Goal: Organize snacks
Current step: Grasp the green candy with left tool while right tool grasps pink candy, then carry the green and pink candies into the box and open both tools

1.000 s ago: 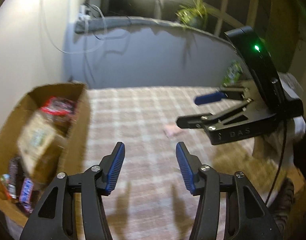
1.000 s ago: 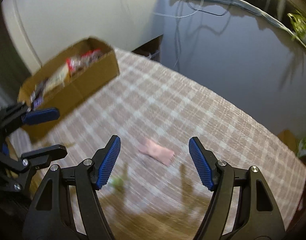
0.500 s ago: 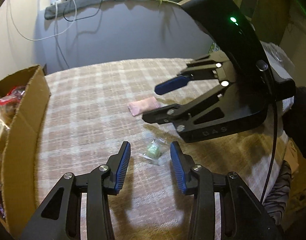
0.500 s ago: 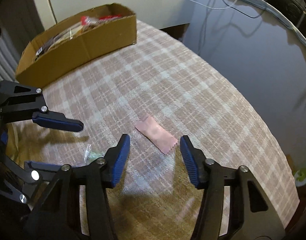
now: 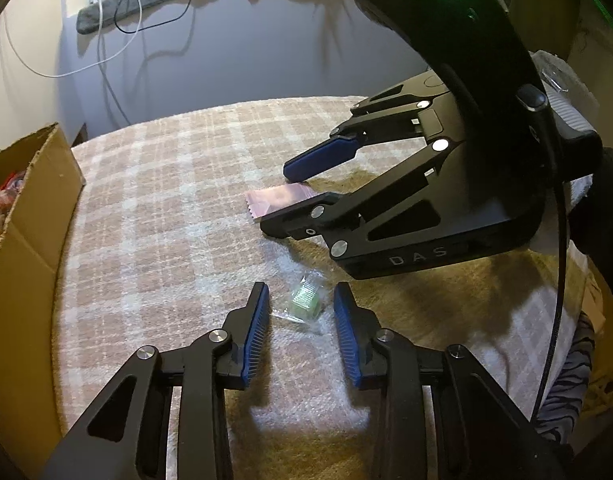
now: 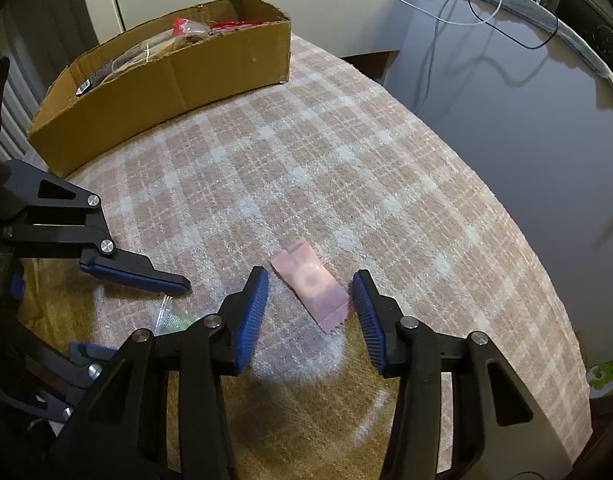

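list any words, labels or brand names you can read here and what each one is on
"DAS" in pale letters on the black body of the right claw, seen from the left wrist view.
Pink sachet: only a faint round mark, no letters readable.
Green candy wrapper: print too small and blurred to read.
Snack packets in the cardboard box: printing too small to read.

My tablecloth point(image 6: 346, 168) is coarse woven plaid; the box point(image 6: 178, 80) is matt corrugated cardboard; the pink sachet point(image 6: 312, 286) at 12 o'clock looks glossy plastic.
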The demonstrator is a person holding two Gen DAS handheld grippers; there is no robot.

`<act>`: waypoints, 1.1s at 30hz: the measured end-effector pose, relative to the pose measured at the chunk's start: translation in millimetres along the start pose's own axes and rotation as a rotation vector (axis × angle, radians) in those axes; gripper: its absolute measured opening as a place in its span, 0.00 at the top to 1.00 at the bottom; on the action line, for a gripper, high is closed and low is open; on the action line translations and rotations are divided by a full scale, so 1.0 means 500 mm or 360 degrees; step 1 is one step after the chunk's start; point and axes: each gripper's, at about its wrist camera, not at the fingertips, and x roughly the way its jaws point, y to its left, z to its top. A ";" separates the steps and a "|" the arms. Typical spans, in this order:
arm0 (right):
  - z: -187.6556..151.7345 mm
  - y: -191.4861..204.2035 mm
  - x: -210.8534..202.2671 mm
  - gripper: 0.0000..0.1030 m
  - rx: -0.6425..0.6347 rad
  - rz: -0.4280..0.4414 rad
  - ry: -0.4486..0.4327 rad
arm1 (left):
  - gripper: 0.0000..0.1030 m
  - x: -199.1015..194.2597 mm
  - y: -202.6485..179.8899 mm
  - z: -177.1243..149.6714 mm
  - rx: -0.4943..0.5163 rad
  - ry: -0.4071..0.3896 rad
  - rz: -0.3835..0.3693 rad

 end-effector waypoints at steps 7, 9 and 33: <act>-0.003 0.002 -0.004 0.74 0.0037 0.0003 0.0012 | 0.77 0.003 0.003 0.002 0.0018 -0.0005 0.0027; -0.005 0.003 -0.008 0.78 0.0048 -0.0001 0.0018 | 0.77 0.001 0.002 0.001 0.0025 -0.0007 0.0034; 0.001 0.007 -0.120 0.79 0.0268 -0.0101 -0.0208 | 0.78 -0.120 0.051 0.003 -0.0121 -0.0252 0.0122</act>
